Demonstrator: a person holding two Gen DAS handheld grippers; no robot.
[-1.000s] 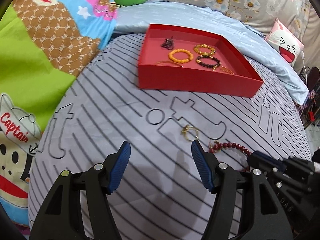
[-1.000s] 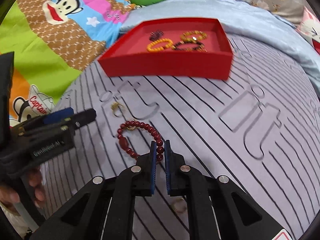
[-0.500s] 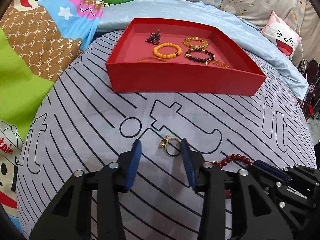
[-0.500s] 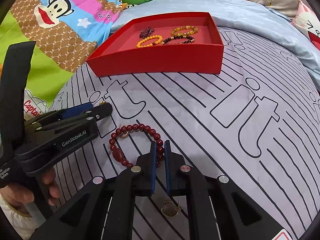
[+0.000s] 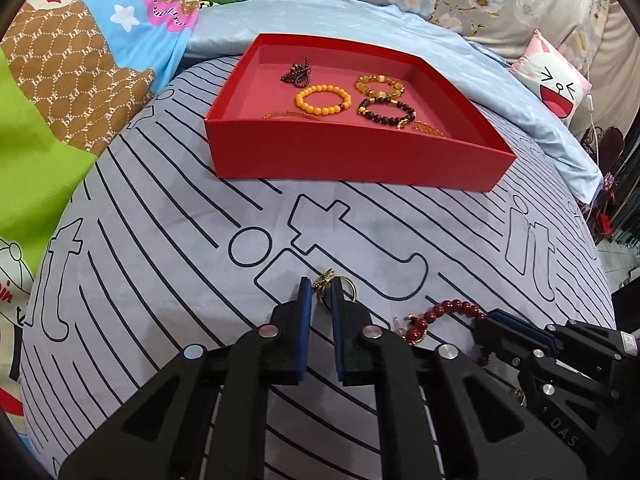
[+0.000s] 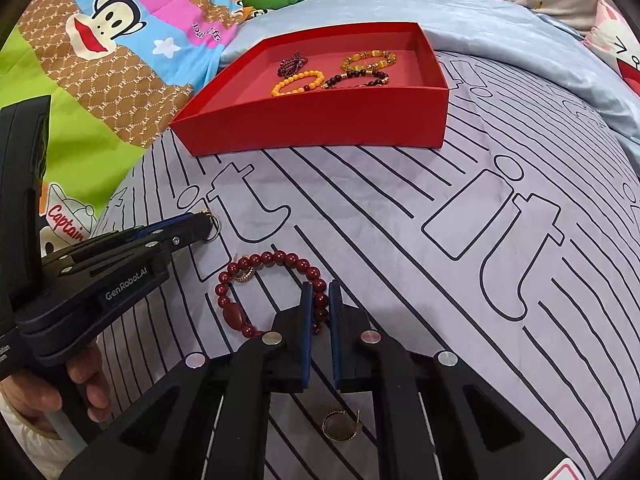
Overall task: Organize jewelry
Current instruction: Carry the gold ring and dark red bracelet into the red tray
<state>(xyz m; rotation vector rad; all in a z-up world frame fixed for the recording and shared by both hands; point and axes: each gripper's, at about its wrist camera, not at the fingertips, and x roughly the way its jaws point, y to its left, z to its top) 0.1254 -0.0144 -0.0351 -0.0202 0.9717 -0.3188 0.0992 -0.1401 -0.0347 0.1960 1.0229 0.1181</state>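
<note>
My left gripper (image 5: 320,288) is shut on a gold ring (image 5: 331,284) that lies on the striped grey cloth; it also shows in the right wrist view (image 6: 202,226) with the ring (image 6: 214,227) at its tip. My right gripper (image 6: 320,300) is shut on a dark red bead bracelet (image 6: 272,264), which lies on the cloth; the bracelet shows in the left wrist view (image 5: 444,310) beside my right gripper (image 5: 496,320). A red tray (image 5: 352,156) farther back holds several bracelets, among them an orange one (image 5: 322,98).
A small gold earring (image 6: 244,276) lies inside the red bracelet's loop. A gold hoop (image 6: 340,426) lies under my right gripper. A cartoon blanket (image 6: 100,60) lies left, a blue sheet (image 5: 400,28) behind the tray, a cat cushion (image 5: 554,80) far right.
My left gripper moved right and forward to the gold ring and closed its fingers on it. My right gripper stayed shut on the red bracelet and moved little.
</note>
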